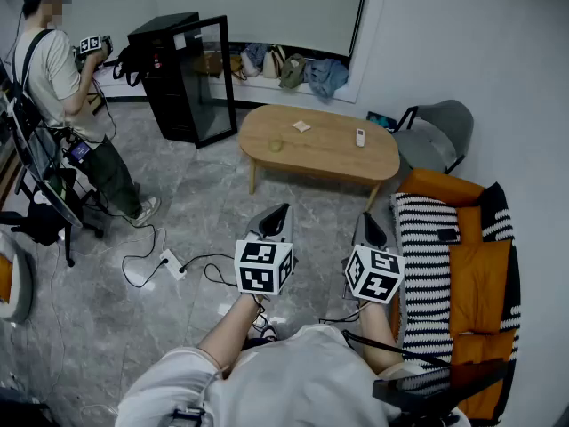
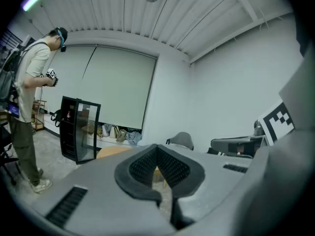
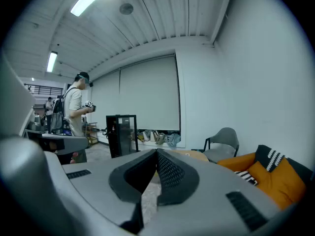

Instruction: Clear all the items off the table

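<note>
An oval wooden table [image 1: 320, 154] stands ahead of me on the grey floor. On it lie a small white remote-like thing [image 1: 359, 137], a pale folded paper [image 1: 301, 125] and a small greenish ring [image 1: 276, 145]. My left gripper [image 1: 282, 211] and right gripper [image 1: 367, 219] hover side by side short of the table's near edge, both pointing at it. In the left gripper view the left gripper [image 2: 157, 150] has its tips together with nothing between them. The right gripper [image 3: 157, 155] is likewise shut and holds nothing. The table top [image 2: 114, 151] peeks out behind the left jaws.
A black glass-door cabinet [image 1: 182, 76] stands left of the table and a grey chair [image 1: 440, 130] right of it. An orange sofa with a striped cushion [image 1: 425, 256] runs along my right. A person [image 1: 67, 96] stands far left. Cables and a power strip [image 1: 171, 263] lie on the floor.
</note>
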Motion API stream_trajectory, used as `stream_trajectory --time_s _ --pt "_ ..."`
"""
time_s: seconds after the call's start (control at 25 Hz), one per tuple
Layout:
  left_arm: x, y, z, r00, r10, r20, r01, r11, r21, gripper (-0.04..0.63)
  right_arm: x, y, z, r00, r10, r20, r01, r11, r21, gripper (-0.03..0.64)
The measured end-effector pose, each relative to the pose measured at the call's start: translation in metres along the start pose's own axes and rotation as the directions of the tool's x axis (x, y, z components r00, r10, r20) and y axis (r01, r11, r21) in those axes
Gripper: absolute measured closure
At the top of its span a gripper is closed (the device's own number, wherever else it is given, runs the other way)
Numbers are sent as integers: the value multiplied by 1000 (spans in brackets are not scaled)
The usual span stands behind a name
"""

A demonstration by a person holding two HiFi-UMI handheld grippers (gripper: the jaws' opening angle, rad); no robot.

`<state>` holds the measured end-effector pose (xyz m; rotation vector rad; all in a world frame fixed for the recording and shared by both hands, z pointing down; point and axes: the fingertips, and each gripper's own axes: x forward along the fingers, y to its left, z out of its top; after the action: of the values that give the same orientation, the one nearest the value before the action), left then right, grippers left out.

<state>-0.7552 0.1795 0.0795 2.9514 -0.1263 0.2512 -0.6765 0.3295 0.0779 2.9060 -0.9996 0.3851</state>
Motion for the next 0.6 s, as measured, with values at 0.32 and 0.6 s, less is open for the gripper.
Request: stream_trajectory --time_s 0.32,0.6 --pt "4 25 -3 1000 -4 -8 4 1000 0 592 19 19 -5 1000 11 -10 -11 1000 27 592" --pt "1 49 -3 1000 -10 -10 10 1000 -7 592 23 39 -10 1000 -19 -20 20 1000 20 592"
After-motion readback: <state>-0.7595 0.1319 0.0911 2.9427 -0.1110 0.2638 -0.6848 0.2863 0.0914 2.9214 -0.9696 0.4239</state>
